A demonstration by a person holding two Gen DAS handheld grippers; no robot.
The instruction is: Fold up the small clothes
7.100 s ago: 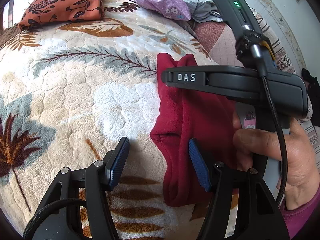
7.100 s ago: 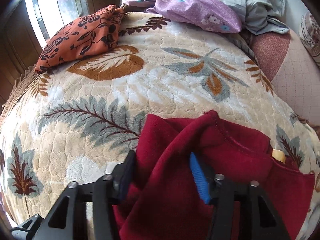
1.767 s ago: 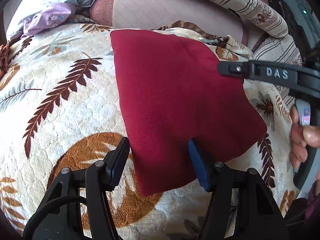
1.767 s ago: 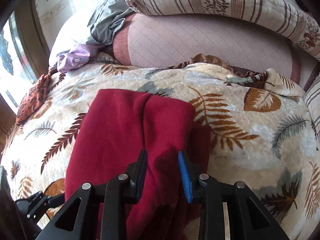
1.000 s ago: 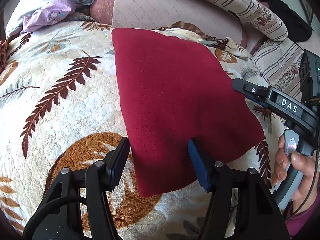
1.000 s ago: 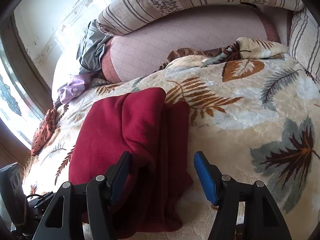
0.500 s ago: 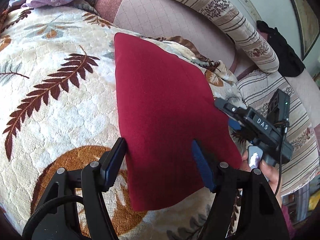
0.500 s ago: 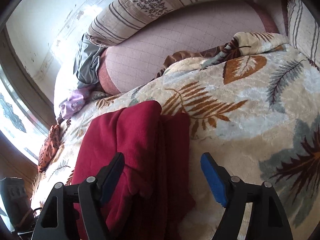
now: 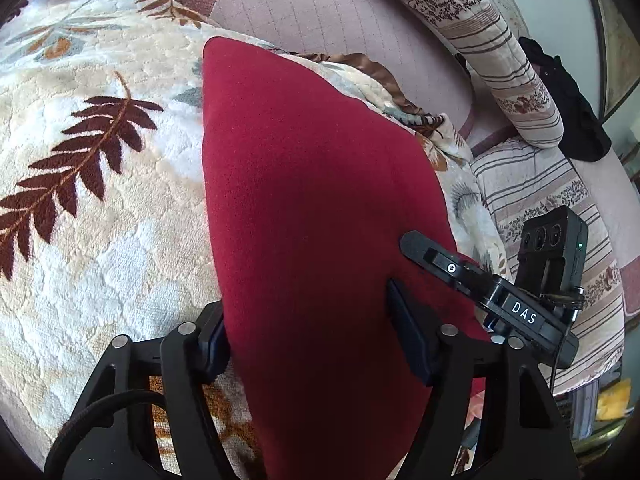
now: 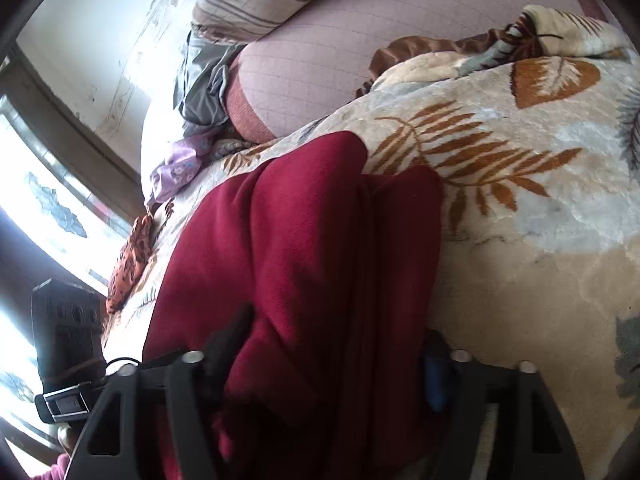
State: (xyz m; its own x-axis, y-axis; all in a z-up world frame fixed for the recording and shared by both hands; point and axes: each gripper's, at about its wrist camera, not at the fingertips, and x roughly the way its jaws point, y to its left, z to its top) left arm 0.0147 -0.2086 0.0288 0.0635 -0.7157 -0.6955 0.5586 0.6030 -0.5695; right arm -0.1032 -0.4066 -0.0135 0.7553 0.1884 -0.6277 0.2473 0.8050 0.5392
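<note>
Leaf-print blanket [image 9: 100,208] — both grippers angled down, straddling red garment [image 9: 312,208].

We see open leaf-print blanket [image 9: 100,208] left of the red garment [image 9: 312,208] in the left wrist view, nothing lying on it there. Toward the blanket's far edge a pink quilted cushion [image 9: 320,12] and a striped bolster [image 9: 500,48] block the way. The right gripper [image 9: 436,258] sits on the garment's right edge, close beside the left gripper [image 9: 308,344], tight room between them. In the right wrist view we get bare blanket right of the garment. Far left corner is crowded: grey cloth [image 10: 204,80], purple cloth [image 10: 180,164], orange patterned cloth [image 10: 130,260]. Black clothing [image 9: 568,108] lies past the bolster.
</note>
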